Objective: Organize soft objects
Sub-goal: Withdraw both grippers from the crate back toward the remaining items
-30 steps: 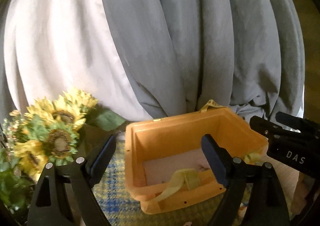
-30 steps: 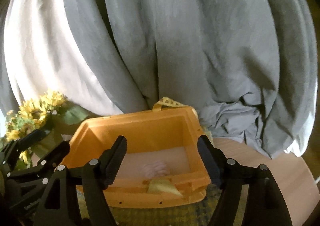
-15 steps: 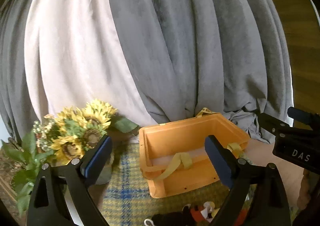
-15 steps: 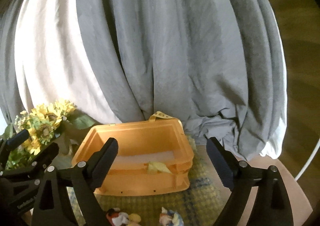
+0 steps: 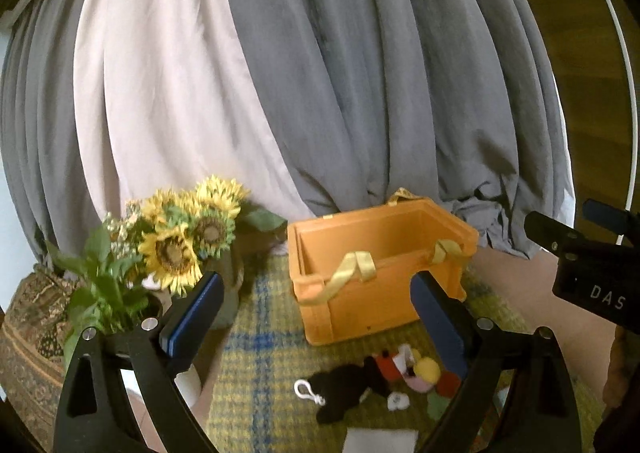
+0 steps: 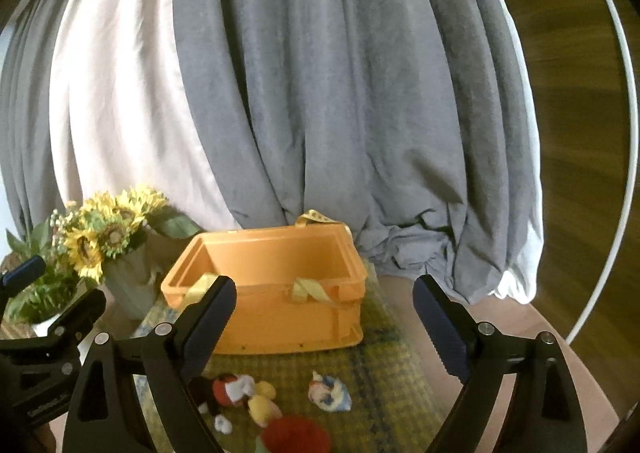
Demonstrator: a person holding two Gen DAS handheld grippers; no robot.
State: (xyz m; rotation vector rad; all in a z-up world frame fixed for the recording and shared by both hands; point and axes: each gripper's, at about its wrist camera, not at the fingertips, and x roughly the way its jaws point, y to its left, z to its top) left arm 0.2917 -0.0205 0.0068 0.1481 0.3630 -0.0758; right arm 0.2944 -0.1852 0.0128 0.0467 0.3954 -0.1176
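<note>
We hold both the left gripper (image 5: 316, 307) and the right gripper (image 6: 324, 311) wide apart (nothing gripped); orange crate (image 6: 280, 317) at twelve o'clock, mouse plush (image 6: 236, 393) at six.

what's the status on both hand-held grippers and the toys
Left hand-held gripper open, empty. Right hand-held gripper open, empty. Plush toys loose on plaid mat before orange bin. Nothing blocking.

White capital letters "DAS" are printed on the black body of the right gripper (image 5: 588, 273), seen at the right edge of the left wrist view. Small pale lettering runs along the black body of the left gripper (image 6: 44, 381) in the right wrist view, too blurred to read.
</note>
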